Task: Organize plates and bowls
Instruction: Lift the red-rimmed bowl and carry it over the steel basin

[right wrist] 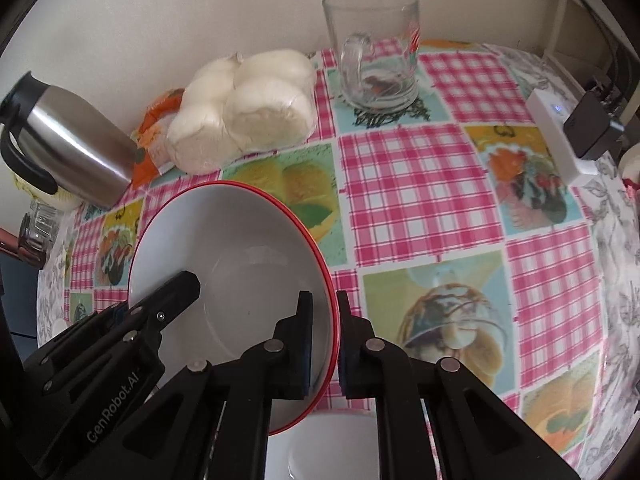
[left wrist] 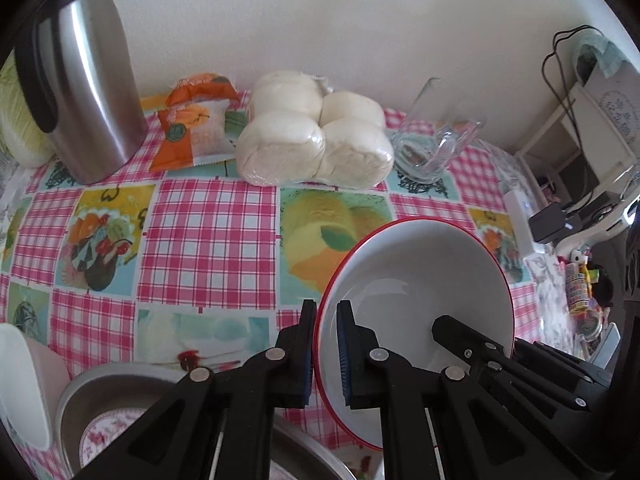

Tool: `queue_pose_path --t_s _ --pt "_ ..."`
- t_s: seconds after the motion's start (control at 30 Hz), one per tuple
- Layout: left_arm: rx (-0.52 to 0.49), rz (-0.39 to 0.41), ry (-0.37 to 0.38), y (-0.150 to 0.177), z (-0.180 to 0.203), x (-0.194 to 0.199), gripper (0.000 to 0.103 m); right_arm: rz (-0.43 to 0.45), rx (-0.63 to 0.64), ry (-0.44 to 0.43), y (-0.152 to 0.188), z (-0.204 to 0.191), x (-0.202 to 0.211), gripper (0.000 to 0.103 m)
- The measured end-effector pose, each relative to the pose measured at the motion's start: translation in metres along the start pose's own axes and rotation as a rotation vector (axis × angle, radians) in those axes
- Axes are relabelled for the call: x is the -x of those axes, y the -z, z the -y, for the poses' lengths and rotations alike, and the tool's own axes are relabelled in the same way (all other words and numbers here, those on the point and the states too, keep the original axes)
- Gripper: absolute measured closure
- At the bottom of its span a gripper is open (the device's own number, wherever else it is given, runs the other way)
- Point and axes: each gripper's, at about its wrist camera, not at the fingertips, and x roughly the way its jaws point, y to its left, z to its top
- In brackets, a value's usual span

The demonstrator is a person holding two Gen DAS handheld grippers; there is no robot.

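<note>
Bowl: white bowl (left wrist: 416,280) with a red rim, held tilted above the table, its hollow facing both cameras.
Left gripper (left wrist: 325,354): jaws were narrow, clamped on the bowl's left rim, one pad inside and one outside.
Right gripper (right wrist: 325,354): jaws narrow too, pinching the opposite rim (its black tip also showed inside the bowl in the left wrist view).
Below: a metal pan (left wrist: 120,396) with a floral plate (left wrist: 108,432) in it sat at the near left; a second white dish (right wrist: 332,444) lay under the bowl in the right wrist view.
Table (right wrist: 420,184): pink checked cloth with fruit panels.
Far side: bag of white buns (left wrist: 316,136), glass mug (right wrist: 376,52), orange snack packets (left wrist: 192,120) and a steel thermos jug (left wrist: 84,72), all well apart from the bowl.
</note>
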Motion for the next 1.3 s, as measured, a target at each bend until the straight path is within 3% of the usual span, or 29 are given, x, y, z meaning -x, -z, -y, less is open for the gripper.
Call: queue_pose_path --t_s 0.53,0.87,1.3 --pt "0.115 0.146 -0.029 0.085 -0.041 0.094 0.091 0.075 0.091 -0.049 0.07 -0.052 0.063 0.092" --pt "0.149 0.156 -0.068 0.129 -0.074 0.123 0.091 0.086 0.06 -0.133 0.123 -0.078 0.067 0.091" --pt "0.199 0.143 -0.071 0.155 -0.106 0.128 0.091 0.118 0.088 -0.142 0.157 -0.108 0.062 0.09"
